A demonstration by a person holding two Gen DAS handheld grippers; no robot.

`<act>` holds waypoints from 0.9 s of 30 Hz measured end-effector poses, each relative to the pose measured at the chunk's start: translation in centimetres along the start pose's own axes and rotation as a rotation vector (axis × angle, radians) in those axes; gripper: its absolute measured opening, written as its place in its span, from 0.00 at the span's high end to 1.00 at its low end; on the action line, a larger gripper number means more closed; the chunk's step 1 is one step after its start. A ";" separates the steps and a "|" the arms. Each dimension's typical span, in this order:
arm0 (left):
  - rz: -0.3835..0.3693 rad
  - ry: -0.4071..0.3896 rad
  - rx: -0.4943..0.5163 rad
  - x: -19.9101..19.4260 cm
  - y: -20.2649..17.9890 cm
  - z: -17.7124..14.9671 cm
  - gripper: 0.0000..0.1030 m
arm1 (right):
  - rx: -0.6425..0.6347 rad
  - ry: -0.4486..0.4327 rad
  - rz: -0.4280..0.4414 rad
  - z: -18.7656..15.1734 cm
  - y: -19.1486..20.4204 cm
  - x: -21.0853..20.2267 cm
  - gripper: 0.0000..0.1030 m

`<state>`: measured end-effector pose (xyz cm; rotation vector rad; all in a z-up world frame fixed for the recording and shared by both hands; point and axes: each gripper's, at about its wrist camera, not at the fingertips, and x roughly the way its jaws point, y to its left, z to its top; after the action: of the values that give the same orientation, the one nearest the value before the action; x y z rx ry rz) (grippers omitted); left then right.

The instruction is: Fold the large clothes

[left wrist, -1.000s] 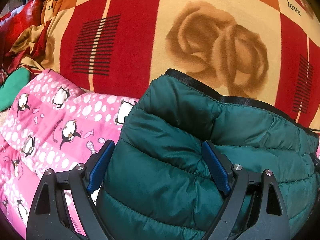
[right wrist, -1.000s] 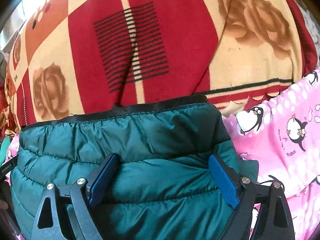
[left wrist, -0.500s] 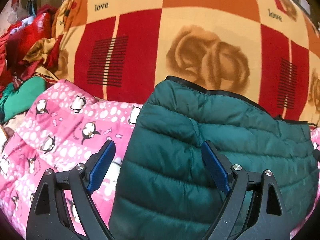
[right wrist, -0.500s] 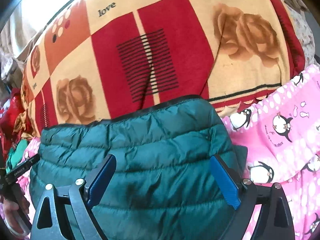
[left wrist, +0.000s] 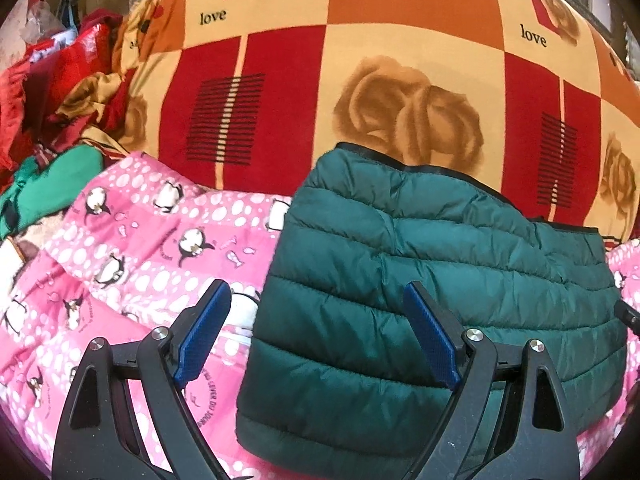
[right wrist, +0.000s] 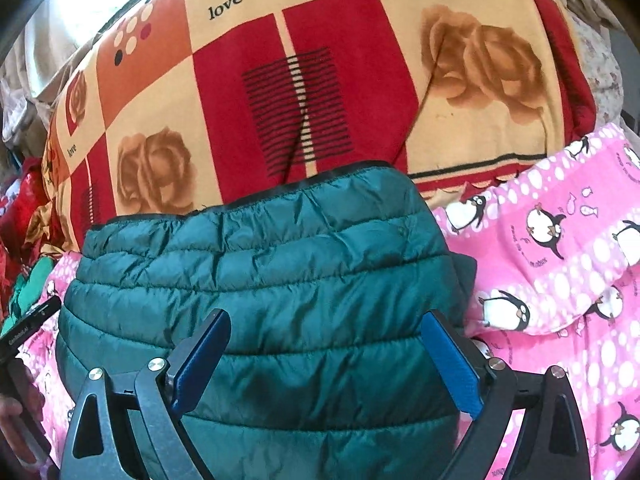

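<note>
Green quilted jacket [left wrist: 432, 280] lies folded on the pink penguin blanket [left wrist: 140, 248], its black hem at twelve o'clock against the rose-patterned blanket [left wrist: 400, 60]. We hold the left gripper [left wrist: 316, 336] and right gripper [right wrist: 324, 364] above it, both wide apart, gripping nothing.

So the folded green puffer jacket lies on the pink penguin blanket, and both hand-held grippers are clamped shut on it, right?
Not quite. The green puffer jacket does lie folded on the pink penguin blanket, but neither is clamped: the left hand-held gripper and right hand-held gripper stand wide open in their wrist views.
</note>
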<state>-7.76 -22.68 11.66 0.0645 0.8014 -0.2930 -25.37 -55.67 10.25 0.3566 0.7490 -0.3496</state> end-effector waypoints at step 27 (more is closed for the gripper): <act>-0.497 0.309 -0.347 9.5 6.4 -0.4 0.01 | 0.168 0.194 0.189 0.7 -8.0 5.6 0.00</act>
<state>0.05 -18.68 4.21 -0.4306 1.1625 -0.6185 -24.62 -64.06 5.27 0.6225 0.8707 -0.2011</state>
